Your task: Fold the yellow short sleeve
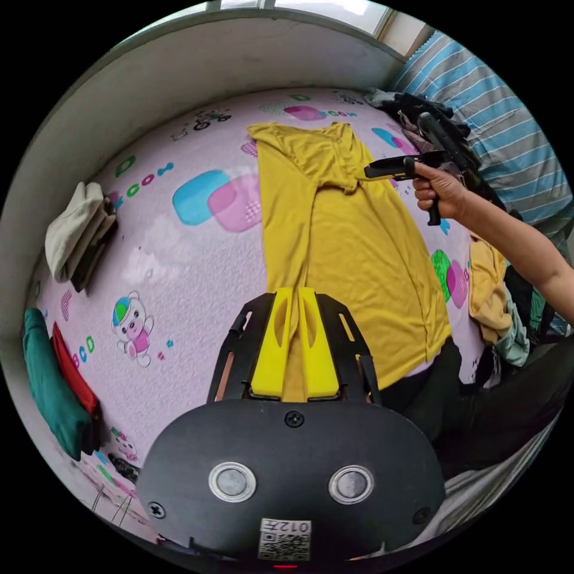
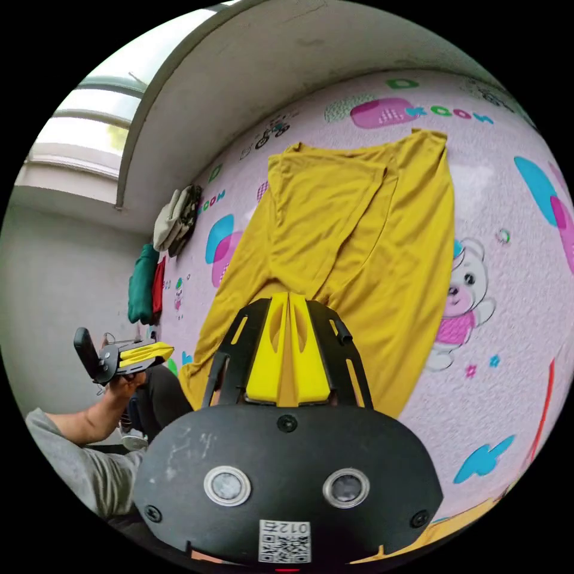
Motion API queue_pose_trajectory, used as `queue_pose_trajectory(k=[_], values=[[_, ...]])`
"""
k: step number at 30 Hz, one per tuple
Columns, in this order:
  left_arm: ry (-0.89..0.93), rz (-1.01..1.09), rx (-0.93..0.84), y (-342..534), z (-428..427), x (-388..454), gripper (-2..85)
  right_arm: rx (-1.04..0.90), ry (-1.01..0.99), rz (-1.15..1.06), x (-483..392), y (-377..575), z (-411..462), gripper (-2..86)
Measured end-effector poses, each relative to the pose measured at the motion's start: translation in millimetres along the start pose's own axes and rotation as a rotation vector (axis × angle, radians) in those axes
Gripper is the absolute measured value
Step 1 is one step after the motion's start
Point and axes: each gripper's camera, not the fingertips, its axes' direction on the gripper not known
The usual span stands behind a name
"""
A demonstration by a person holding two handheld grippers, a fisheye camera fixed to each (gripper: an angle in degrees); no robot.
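Pink cartoon bedsheet is carrying the yellow short sleeve, lying flat ahead of both fingers. Left gripper and right gripper are each pinching its folded edge; they should be lifting together, keeping it taut.

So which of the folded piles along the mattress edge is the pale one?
The cream pile, farthest along the edge; the green and red ones sit nearer.
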Motion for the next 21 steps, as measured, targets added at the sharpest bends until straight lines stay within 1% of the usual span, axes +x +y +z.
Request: queue_pose_trajectory(k=[2,6,10,12,16,18,21], values=[[0.014,0.008,-0.029,15.6,-0.9,-7.3,2.1,-0.046,-0.022,0.028,-9.1,17.6,11.9,-0.7],[0.058,0.049,-0.202,38.9,16.0,-26.2,3.6,-0.120,-0.016,0.042,-22.5,38.2,26.3,-0.8],[0.103,0.012,-0.322,44.3,30.7,-55.6,4.0,-0.199,0.039,0.006,-31.3,47.9,37.5,-0.7],[0.127,0.003,-0.361,43.4,37.6,-64.4,4.2,-0.206,0.057,-0.008,-30.6,46.3,38.9,-0.7],[0.100,0.009,-0.505,41.7,58.9,-71.4,4.4,-0.210,0.066,-0.018,-16.5,30.8,43.8,-0.7],[0.069,0.012,-0.550,43.1,66.0,-73.3,3.8,-0.202,0.053,0.002,-6.2,22.1,46.0,-0.6],[0.039,0.018,-0.548,43.8,64.0,-78.7,1.9,-0.193,0.022,0.054,13.5,8.3,51.2,-0.3]])
